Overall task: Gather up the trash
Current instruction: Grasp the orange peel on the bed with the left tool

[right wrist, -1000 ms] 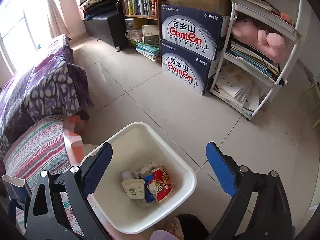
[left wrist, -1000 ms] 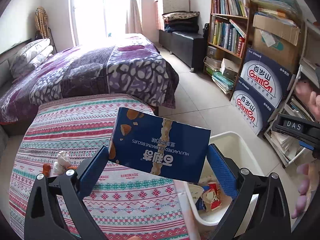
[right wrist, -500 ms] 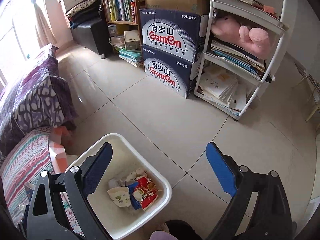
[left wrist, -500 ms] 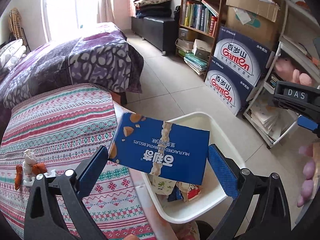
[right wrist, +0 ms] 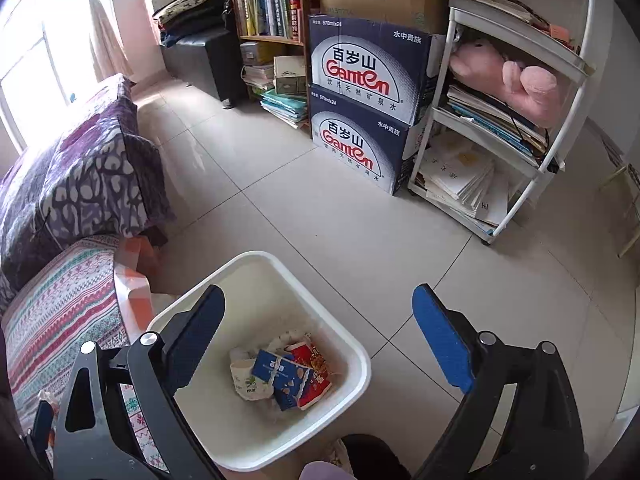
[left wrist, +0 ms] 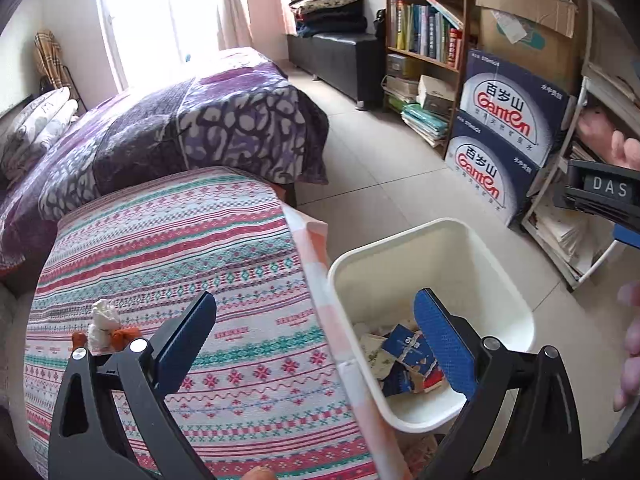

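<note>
Blue and creased, the biscuit box [right wrist: 282, 376] lies at 6 o'clock in the white bin [right wrist: 352, 344] among wrappers, so the left gripper [left wrist: 316, 334] hangs above with jaws spread and empty, as does the right gripper [right wrist: 320, 330], while a crumpled tissue [left wrist: 103, 322] waits at 9 o'clock on the striped cloth [left wrist: 168, 236].

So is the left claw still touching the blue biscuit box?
Apart. In the left wrist view the left claw is open and empty, while the blue biscuit box lies down in the white bin.
</note>
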The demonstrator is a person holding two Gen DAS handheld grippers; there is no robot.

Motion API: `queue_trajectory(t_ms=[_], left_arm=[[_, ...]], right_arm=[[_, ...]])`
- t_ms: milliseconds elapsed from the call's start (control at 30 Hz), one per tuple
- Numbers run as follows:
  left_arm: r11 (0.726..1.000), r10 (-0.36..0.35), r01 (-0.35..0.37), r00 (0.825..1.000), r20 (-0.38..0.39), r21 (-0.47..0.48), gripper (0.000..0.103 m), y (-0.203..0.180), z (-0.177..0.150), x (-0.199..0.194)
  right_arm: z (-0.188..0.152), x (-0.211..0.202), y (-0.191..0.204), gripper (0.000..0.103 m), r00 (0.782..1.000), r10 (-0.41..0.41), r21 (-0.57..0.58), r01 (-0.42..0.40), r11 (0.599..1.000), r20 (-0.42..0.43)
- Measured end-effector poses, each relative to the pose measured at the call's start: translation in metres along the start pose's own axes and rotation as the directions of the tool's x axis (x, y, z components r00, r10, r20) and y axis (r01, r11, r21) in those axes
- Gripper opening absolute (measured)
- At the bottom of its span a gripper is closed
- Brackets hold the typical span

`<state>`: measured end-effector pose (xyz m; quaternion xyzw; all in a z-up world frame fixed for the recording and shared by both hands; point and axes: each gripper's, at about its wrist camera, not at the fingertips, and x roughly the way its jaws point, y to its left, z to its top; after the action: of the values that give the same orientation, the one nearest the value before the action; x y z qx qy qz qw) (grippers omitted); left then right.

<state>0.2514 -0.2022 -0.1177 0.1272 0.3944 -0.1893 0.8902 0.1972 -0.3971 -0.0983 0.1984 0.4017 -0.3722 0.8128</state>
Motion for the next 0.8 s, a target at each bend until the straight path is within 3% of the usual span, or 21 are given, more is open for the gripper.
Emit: queue_trajectory(t_ms=[233,467,600,800], left_arm=[[0.991,0.105,-0.109,0.993,-0.056,-0.076,0.096,0.056,-0.007,0.006],[0.966,0.207,-0.222,0.971,-0.116,-0.133,0.096,0.119,-0.016,0.010],[0.943,0.266,-0.294,0.948,-0.174,-0.156,0.096,0.161,-0.023,0.015],[0.910,0.333,-0.389,0.890,-0.311,-0.140,0.096,0.235,-0.043,0.033]], right_arm=[[-0.013,-0.006,0.039,0.091,0.999,0.041,-0.067,-0.042,0.997,-0.019],[-0.031,-0.017,0.084,0.095,0.997,0.075,-0.161,-0.077,0.984,-0.023],[-0.041,-0.021,0.109,0.095,0.995,0.096,-0.201,-0.102,0.974,-0.039],[-0.058,-0.025,0.142,0.095,0.988,0.130,-0.247,-0.145,0.958,-0.078]])
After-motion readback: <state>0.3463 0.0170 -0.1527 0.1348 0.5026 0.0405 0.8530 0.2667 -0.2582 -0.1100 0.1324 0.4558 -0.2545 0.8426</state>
